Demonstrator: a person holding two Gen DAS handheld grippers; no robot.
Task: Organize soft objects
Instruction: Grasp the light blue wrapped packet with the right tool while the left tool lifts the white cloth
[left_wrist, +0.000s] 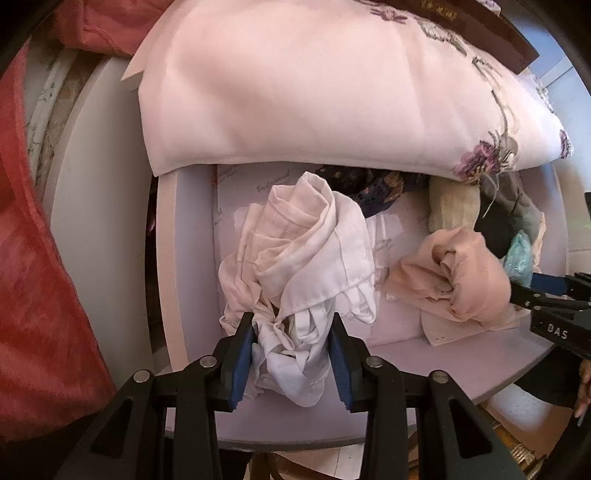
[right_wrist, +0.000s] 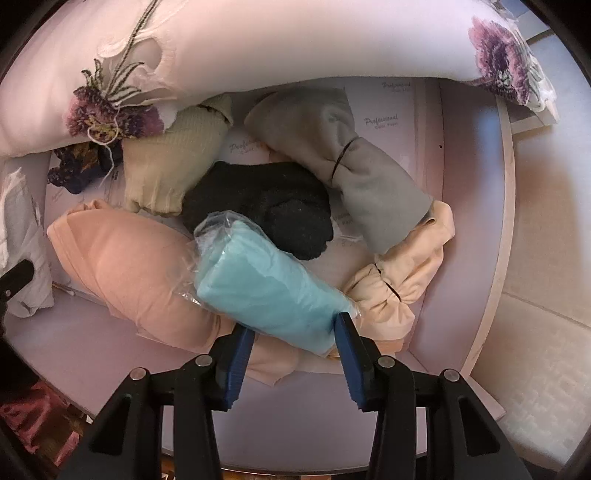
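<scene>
Far on the left, a red blanket (left_wrist: 33, 258) hangs down beside a pale shelf (left_wrist: 184, 258). On top of the shelf lies a big pink pillow (left_wrist: 314, 85) with purple flowers sewn on it. It covers the shelf like a roof, so the small soft things sit tucked under it.

The left tongs (left_wrist: 291, 343) are closed around the near end of a crumpled white cloth (left_wrist: 306, 251). The blue pads press the cloth from both sides, so I think it is being held to pull it or move it. The cloth lies on the left part of the shelf floor, which is lined with printed paper (left_wrist: 273, 181).

Next to it, more to the right, is a soft peach bundle (right_wrist: 125, 266). Behind that are a dark flowery cloth (right_wrist: 74, 170), a cream roll (right_wrist: 162, 166), a black woolly thing (right_wrist: 266, 203) and a grey roll (right_wrist: 362, 173) tied with a thin band. The band keeps it rolled up.

The right tongs (right_wrist: 293, 332) sit on both sides of a blue cloth in a clear bag (right_wrist: 266, 284). The pads touch its near end, so it looks held, but not hard. The bag leans on the peach bundle and the black thing.

Last, at the right wall, is a pale yellow bundle (right_wrist: 399, 280), also tied.
</scene>
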